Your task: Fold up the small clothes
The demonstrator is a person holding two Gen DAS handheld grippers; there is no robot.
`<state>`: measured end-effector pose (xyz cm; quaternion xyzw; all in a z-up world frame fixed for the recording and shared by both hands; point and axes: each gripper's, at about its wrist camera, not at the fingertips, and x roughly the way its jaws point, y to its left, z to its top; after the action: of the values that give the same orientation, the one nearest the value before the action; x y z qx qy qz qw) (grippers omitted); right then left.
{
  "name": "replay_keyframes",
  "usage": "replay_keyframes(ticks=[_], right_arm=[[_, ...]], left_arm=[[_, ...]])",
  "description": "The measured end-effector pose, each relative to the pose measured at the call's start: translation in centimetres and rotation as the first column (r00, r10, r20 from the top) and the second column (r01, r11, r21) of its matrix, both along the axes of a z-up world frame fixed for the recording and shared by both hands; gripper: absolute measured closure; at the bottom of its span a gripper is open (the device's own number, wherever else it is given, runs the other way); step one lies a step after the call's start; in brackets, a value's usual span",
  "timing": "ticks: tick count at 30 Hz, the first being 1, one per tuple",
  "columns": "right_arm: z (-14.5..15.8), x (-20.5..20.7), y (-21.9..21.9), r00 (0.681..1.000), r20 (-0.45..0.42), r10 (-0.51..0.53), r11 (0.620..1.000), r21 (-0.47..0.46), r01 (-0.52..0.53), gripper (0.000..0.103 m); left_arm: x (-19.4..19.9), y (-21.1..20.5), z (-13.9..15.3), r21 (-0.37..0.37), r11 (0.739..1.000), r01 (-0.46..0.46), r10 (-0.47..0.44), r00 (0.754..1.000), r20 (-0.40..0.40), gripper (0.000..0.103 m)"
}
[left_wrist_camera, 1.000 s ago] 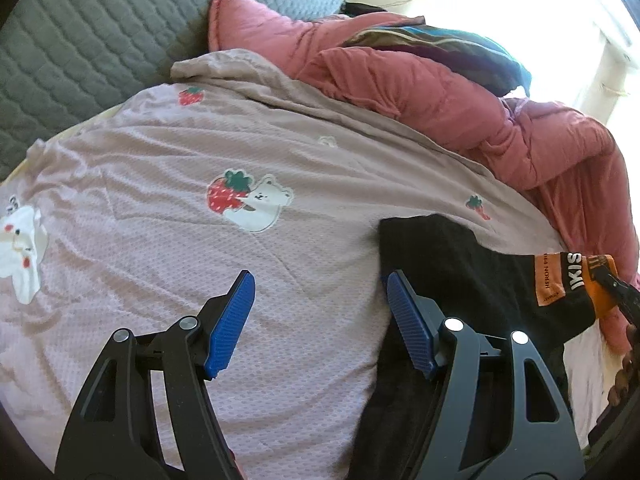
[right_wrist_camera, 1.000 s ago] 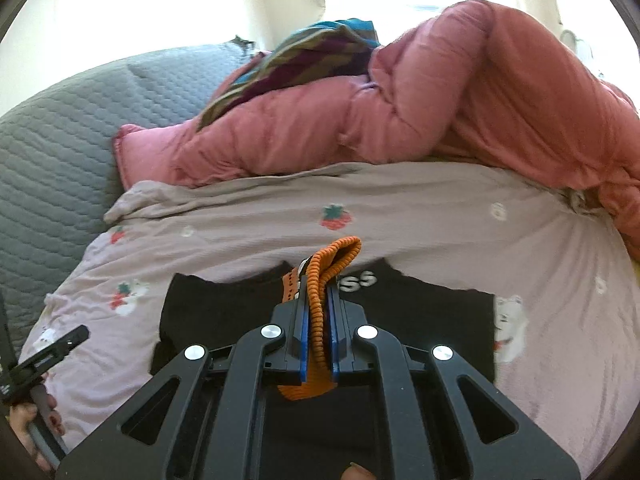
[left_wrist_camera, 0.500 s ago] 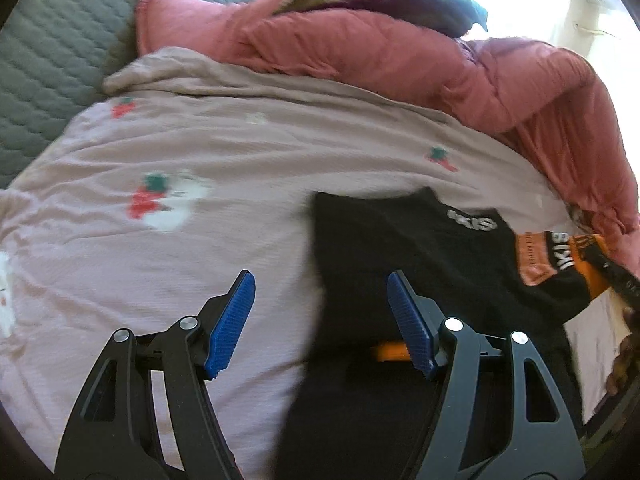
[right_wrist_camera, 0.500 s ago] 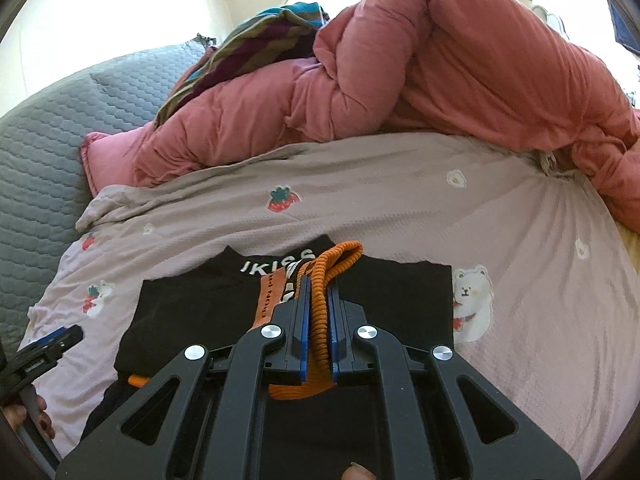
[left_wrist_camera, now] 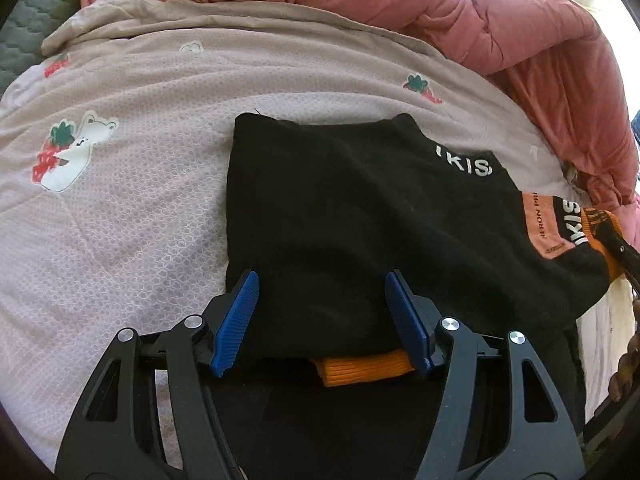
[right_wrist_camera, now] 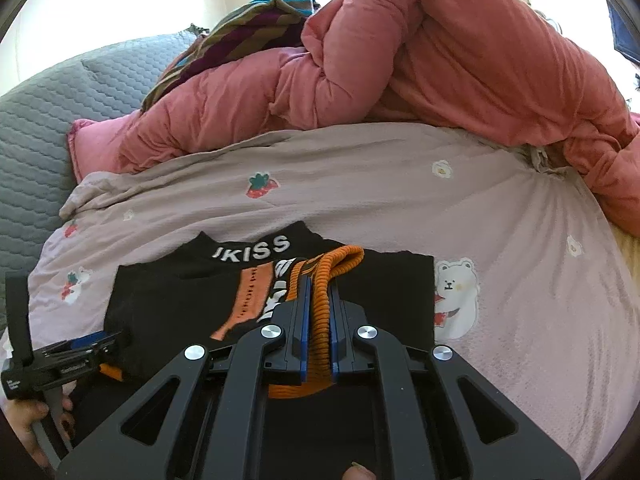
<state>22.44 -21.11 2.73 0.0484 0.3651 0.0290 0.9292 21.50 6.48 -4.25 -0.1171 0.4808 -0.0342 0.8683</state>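
A small black sweater [left_wrist_camera: 360, 216] with white lettering and orange trim lies on the pale pink bedspread [left_wrist_camera: 140, 208]. My left gripper [left_wrist_camera: 322, 316] is open, its blue pads straddling the sweater's near left part, just above an orange cuff [left_wrist_camera: 360, 370]. My right gripper [right_wrist_camera: 318, 320] is shut on the orange ribbed cuff [right_wrist_camera: 332, 268] of a sleeve, holding it over the sweater's body [right_wrist_camera: 168, 300]. The left gripper also shows at the left edge of the right wrist view [right_wrist_camera: 86, 342].
A bunched red-pink quilt [right_wrist_camera: 400, 72] lies along the far side of the bed, with a striped cloth [right_wrist_camera: 240, 36] on it. A grey quilted headboard [right_wrist_camera: 36, 120] stands at the left. The bedspread [right_wrist_camera: 540, 280] has bear and strawberry prints.
My left gripper has moved right, from over the bedspread to over the sweater, staying open. My right gripper has carried the orange cuff leftward across the sweater's body, still shut on it.
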Motion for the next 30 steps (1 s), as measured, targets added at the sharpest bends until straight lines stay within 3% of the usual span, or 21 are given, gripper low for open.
replay_keyframes(ticks=[8,12,15,19,25,30], right_arm=[[-2.9,1.2,-0.4,0.994,-0.091,-0.062,0.997,-0.059,0.057,0.096],[-3.3,0.5,-1.6,0.99,-0.077,-0.121,0.99,-0.081,0.115,0.095],[-2.9,-0.4,-2.9,0.987,-0.066,-0.145,0.988,-0.052,0.142,0.092],[-2.9,-1.3,-3.9,0.987,-0.093,-0.128,0.99,0.04,0.132,0.072],[-4.1,-1.5,-2.7,0.988,-0.147,-0.055,0.995,0.072,0.066,0.057],[-6.4,-0.4,-2.3,0.967,-0.253,-0.022,0.997,0.07,0.041,0.057]], left_arm=[[-0.4,0.2,0.1,-0.016,1.0,0.019,-0.019,1.0,0.014,0.045],[-1.0,0.9,0.8,-0.043,0.999,0.009,-0.008,1.0,0.029,0.045],[-1.6,1.6,2.2,-0.024,1.0,-0.003,0.005,0.997,0.076,0.045],[-2.3,2.9,3.6,0.002,0.999,-0.043,0.042,0.991,0.125,0.045],[-2.7,2.2,4.3,0.006,1.0,-0.013,0.012,0.989,0.148,0.049],[-1.9,-0.8,3.6,0.035,0.996,0.082,-0.086,0.986,0.144,0.049]])
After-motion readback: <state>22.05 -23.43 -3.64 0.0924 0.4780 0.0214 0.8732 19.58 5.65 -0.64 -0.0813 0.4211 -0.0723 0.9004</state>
